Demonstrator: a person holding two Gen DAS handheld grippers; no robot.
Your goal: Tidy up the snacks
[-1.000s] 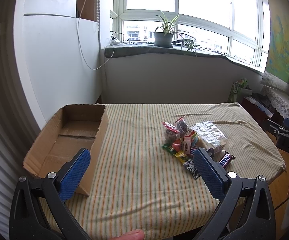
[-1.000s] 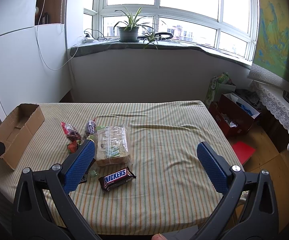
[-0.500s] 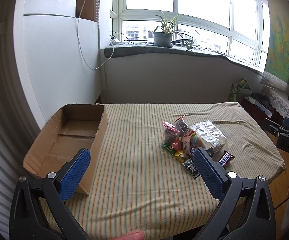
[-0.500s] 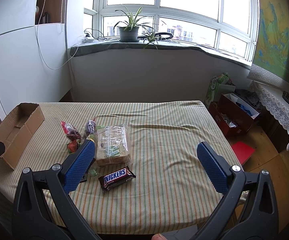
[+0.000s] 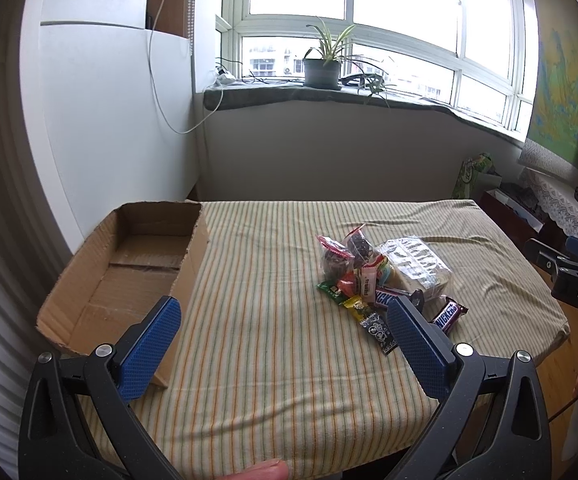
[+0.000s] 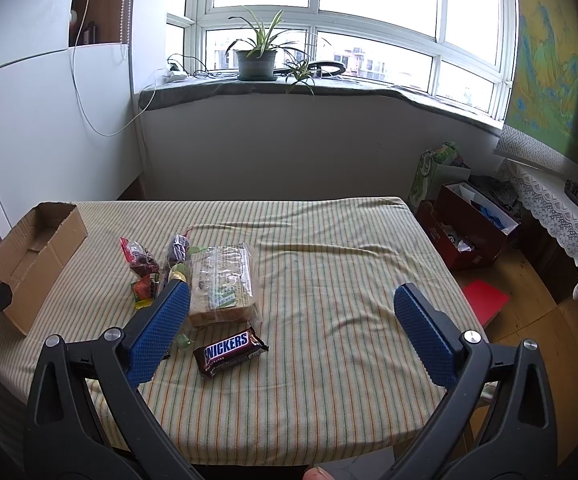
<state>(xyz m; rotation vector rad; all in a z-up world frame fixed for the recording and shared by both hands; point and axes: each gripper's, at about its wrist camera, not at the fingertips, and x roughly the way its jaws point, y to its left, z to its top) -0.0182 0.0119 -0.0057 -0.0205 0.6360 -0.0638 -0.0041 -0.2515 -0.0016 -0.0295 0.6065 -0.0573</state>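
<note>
An open cardboard box (image 5: 129, 276) lies at the left of the striped table (image 5: 273, 320); it also shows in the right wrist view (image 6: 29, 264). A pile of snacks sits to its right: a clear bread pack (image 5: 415, 266) (image 6: 221, 284), a Snickers bar (image 5: 449, 312) (image 6: 229, 350), small dark fruit bags (image 5: 335, 258) (image 6: 141, 258) and several candy wrappers (image 5: 359, 294). My left gripper (image 5: 285, 336) is open and empty above the near table edge. My right gripper (image 6: 289, 328) is open and empty, near the Snickers bar.
A windowsill with a potted plant (image 5: 323, 68) runs along the back wall. A white cabinet (image 5: 101, 120) stands at the left. A red box (image 6: 469, 228) and bags sit on the floor right of the table. The right gripper's body (image 5: 569, 276) shows at the right edge.
</note>
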